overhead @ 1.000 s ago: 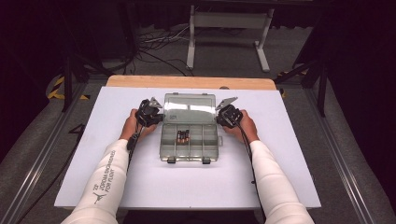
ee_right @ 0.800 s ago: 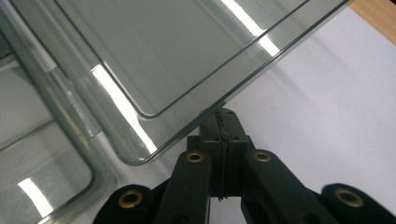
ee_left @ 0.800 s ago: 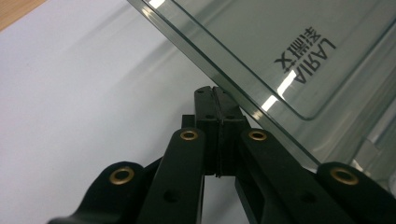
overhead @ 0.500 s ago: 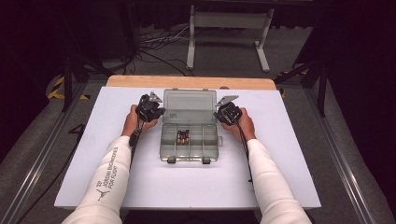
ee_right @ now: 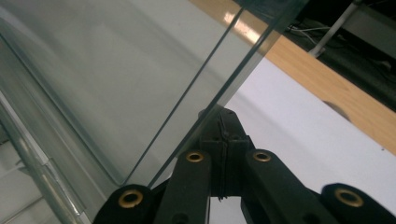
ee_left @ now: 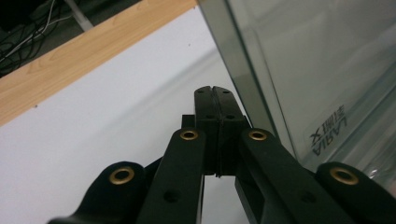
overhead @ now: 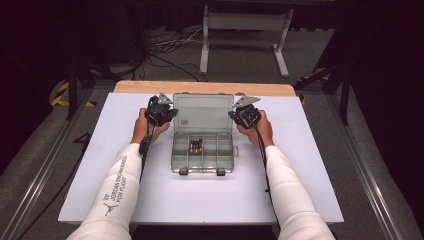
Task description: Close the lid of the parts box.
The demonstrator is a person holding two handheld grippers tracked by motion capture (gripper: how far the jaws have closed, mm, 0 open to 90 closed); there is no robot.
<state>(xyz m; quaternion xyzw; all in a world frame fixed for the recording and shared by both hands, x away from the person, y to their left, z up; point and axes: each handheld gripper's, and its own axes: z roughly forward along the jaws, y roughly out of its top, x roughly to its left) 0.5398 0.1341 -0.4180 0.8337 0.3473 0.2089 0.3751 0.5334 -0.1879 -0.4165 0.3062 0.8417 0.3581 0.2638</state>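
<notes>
A clear plastic compartment box (overhead: pixel 202 159) lies mid-table with its lid (overhead: pixel 202 112) swung up behind it. Small batteries (overhead: pixel 195 145) lie in a middle compartment. My left gripper (overhead: pixel 167 112) sits at the lid's left edge, jaws shut and empty; in the left gripper view its tips (ee_left: pixel 214 91) rest just beside the lid (ee_left: pixel 308 60), which bears a printed label. At the lid's right edge is my right gripper (overhead: pixel 235 113), also shut. In the right gripper view its tips (ee_right: pixel 223 116) lie against the edge of the tilted lid (ee_right: pixel 107 70).
The box rests on a white board (overhead: pixel 75 175) over a wooden tabletop (overhead: pixel 200 87). Beyond the table are a metal stand (overhead: pixel 245 25) and floor cables (overhead: pixel 165 47). Metal rails run along both sides.
The lid has tipped further up from the box. Both grippers stayed at its side edges, shifting slightly with it.
</notes>
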